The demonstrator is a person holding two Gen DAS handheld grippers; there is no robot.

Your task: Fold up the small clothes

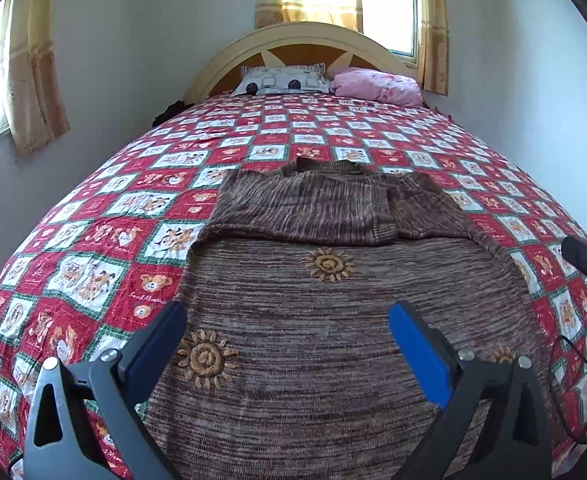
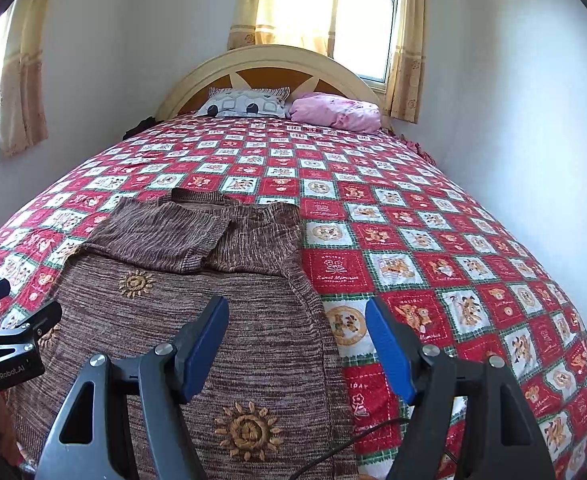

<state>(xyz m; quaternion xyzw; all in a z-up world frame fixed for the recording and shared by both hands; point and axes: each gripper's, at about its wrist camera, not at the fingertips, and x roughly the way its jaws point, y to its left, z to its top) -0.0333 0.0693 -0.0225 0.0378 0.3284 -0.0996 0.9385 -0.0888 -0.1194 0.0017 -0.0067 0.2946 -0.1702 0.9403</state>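
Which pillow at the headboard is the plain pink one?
The right pillow, nearer the window. It is plain pink, while the left pillow beside it is grey and white with a pattern of dark spots.

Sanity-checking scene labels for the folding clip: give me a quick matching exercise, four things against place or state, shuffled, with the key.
Things:
1. brown sweater
2. pink pillow
3. patterned pillow
4. right hand-held gripper

Place or state:
A. at the headboard, on the window side
B. jaws open, nothing between them
C. spread on the quilt, sleeves folded across its chest
D. at the headboard, middle, grey and white print

Pairs: 1-C, 2-A, 3-D, 4-B
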